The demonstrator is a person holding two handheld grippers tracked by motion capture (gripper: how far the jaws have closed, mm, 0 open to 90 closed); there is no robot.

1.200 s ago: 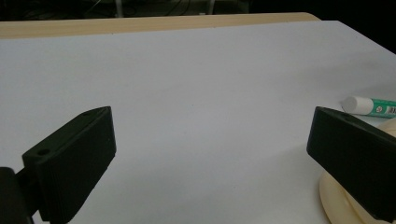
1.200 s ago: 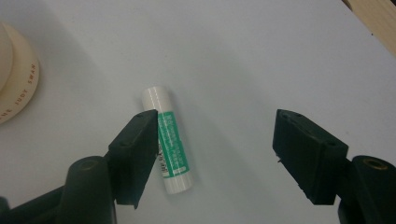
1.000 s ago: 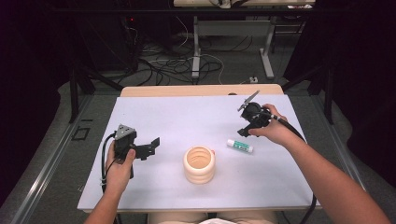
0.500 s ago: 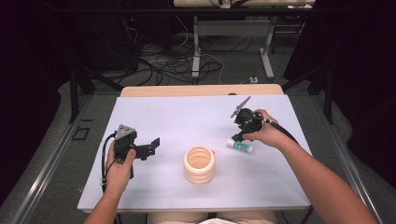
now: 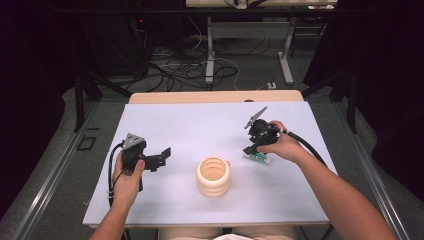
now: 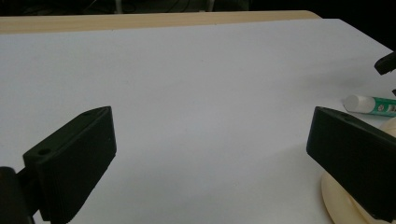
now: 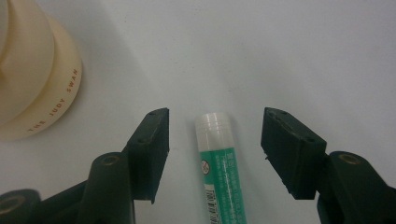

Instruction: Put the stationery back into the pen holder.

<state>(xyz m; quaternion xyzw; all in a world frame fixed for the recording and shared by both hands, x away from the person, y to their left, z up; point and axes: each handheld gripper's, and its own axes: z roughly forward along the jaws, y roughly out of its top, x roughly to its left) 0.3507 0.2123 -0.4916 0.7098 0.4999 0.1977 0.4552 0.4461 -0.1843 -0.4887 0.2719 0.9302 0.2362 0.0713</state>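
A white table (image 5: 165, 210) carries a cream ribbed pot (image 5: 213, 176). The right gripper (image 7: 215, 140) has its fingers spread, with a green and white glue stick (image 7: 220, 172) lying flat between them, untouched. The left gripper (image 6: 210, 154) has its fingers spread wide over bare table.

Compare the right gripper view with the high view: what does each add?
Right gripper view alone: the printed label on the glue stick, lettering on the cream holder, and the right hand-held gripper open, one jaw on each side of the stick, not touching it.
High view alone: the left hand-held gripper held above the table, both forearms, the floor cables, and the holder's open top.
Both: the stick lying flat on the white tabletop, with the holder close by.
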